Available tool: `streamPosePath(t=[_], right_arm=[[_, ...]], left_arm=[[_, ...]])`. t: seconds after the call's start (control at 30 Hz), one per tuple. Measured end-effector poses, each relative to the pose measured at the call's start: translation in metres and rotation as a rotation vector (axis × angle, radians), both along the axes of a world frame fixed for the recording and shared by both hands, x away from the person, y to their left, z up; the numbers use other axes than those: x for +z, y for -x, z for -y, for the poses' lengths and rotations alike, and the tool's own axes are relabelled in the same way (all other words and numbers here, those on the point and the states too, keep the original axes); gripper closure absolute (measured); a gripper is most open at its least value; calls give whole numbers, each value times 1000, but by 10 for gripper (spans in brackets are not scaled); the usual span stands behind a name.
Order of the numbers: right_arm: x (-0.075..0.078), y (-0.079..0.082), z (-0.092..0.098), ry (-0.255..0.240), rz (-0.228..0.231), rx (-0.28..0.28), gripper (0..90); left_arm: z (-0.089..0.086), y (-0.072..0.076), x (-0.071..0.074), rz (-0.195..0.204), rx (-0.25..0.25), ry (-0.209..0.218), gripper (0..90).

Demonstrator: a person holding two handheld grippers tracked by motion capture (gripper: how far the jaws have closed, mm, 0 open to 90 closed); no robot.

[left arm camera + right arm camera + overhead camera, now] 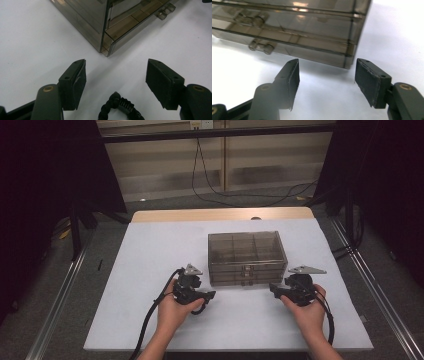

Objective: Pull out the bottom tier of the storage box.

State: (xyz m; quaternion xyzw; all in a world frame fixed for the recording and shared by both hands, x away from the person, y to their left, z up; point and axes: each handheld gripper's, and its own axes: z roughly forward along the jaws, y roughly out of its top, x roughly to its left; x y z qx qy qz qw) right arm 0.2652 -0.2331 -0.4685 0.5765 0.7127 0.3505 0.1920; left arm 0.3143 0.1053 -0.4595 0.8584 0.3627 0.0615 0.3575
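A smoky see-through drawer box (pixel 247 257) stands in the middle of the white table cover (pixel 150 270). It has stacked drawers with small handles (pixel 260 47) on its near face. My left gripper (pixel 210 296) sits in a hand just off the box's near left corner (pixel 105 32), open, nothing between its pads. Off the near right corner, my right gripper (pixel 273 288) is also open and empty. In the left gripper view the left gripper (pixel 116 72) points at that corner. The right gripper (pixel 327 75) faces the box's lower right edge (pixel 348 60).
A black braided cable (pixel 117 105) loops on the cover under the left jaws. The table's wooden far edge (pixel 220 214) shows beyond the cover. Metal rails (pixel 60 295) run along both sides, and cables (pixel 210 190) lie on the floor behind.
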Motion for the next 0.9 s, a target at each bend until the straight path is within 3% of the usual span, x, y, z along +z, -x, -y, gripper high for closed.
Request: streamPosePath(t=[0.17,0.33,0.53,0.57,0.63,0.67,0.7,0.77,0.83,0.9], right_arm=[[-2,-5,5,6,9,1,376],[-3,-7,4,10,28,26,459],[-3,-7,8,12,28,26,551],[-2,-7,10,9,32,26,582],[-2,-7,11,11,33,31,590],[-2,-7,12,9,35,34,595],[-2,-7,13,8,37,42,599],[-1,-8,13,9,34,48,605],[-1,-8,17,-13,16,67,675],[0,-8,15,-1,31,86,676]], left_arm=[[1,-4,-2,-2,-11,3,347],[4,-6,-5,-6,-25,-6,377],[7,-8,-7,39,-26,-3,469],[10,-8,-7,48,-47,-25,473],[12,-9,-6,54,-61,-27,484],[14,-9,-5,54,-61,-20,500],[18,-10,-2,69,-64,-52,510],[19,-10,-1,75,-57,-59,518],[18,-9,0,77,-41,-73,578],[18,-9,0,77,-47,-77,591]])
